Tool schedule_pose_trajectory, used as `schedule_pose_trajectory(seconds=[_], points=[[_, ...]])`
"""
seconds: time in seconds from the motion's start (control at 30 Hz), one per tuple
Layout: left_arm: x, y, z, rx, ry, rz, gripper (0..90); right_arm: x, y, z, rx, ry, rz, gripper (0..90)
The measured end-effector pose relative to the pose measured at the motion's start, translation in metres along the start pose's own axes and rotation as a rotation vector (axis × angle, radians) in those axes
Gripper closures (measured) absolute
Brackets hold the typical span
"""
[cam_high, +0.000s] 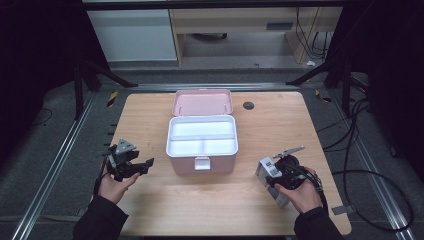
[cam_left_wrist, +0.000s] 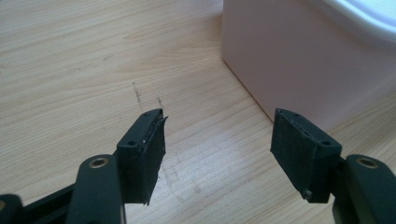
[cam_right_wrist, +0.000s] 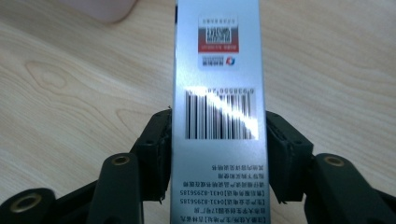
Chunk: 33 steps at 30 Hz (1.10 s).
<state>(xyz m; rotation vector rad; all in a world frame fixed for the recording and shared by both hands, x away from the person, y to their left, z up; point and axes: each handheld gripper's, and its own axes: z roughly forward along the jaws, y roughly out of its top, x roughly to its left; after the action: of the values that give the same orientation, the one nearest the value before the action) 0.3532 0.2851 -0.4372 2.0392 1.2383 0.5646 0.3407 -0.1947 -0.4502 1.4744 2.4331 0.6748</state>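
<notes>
A pink storage box (cam_high: 186, 165) stands open mid-table, its lid (cam_high: 202, 102) tipped back and a white divided tray (cam_high: 200, 129) inside. To its left my left gripper (cam_high: 145, 165) rests low over the wood, open, nothing between the jaws. Its own view has the gripper (cam_left_wrist: 217, 140) aimed at bare table just short of the box's pink wall (cam_left_wrist: 303, 60). At the front right my right gripper (cam_high: 270, 173) is shut on a slim silver carton (cam_high: 265, 167). In the right gripper view the pads (cam_right_wrist: 159, 154) press both long sides of the barcoded carton (cam_right_wrist: 217, 70).
The wooden table (cam_high: 215, 205) has a dark round cable hole (cam_high: 248, 105) at the back right. Black cables (cam_high: 360, 165) trail on the floor to the right. Dark frame legs (cam_high: 82, 75) stand beyond the back corners. A pink corner of the box (cam_right_wrist: 100, 9) lies ahead of the carton.
</notes>
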Motion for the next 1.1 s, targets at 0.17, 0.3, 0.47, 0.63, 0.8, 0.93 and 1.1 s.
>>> schedule_pose_trajectory(seconds=[0.17,0.3,0.47,0.63,0.8,0.93,1.1], points=[[0.000,0.000,0.001,0.003,-0.001,0.000,34.6,-0.001,0.000,0.006,0.047,0.012,0.003,52.0],[-0.001,0.000,0.001,0.010,-0.001,0.007,34.6,-0.001,0.001,0.006,0.061,0.006,0.000,53.8],[-0.001,0.000,0.001,0.004,-0.001,0.006,34.7,-0.001,0.003,0.005,0.078,0.004,-0.003,55.1],[-0.001,0.000,0.001,0.000,0.001,0.003,34.9,-0.011,0.005,-0.007,0.030,-0.020,0.019,55.2],[-0.002,0.000,0.001,0.001,0.001,0.004,34.8,-0.033,0.000,-0.015,0.002,-0.095,0.071,55.1],[-0.002,0.000,0.001,0.001,0.001,0.004,34.8,-0.051,-0.008,-0.012,0.027,-0.140,0.121,55.0],[-0.002,0.000,0.001,0.002,0.001,0.002,34.8,-0.065,-0.014,-0.009,0.043,-0.163,0.157,54.9]])
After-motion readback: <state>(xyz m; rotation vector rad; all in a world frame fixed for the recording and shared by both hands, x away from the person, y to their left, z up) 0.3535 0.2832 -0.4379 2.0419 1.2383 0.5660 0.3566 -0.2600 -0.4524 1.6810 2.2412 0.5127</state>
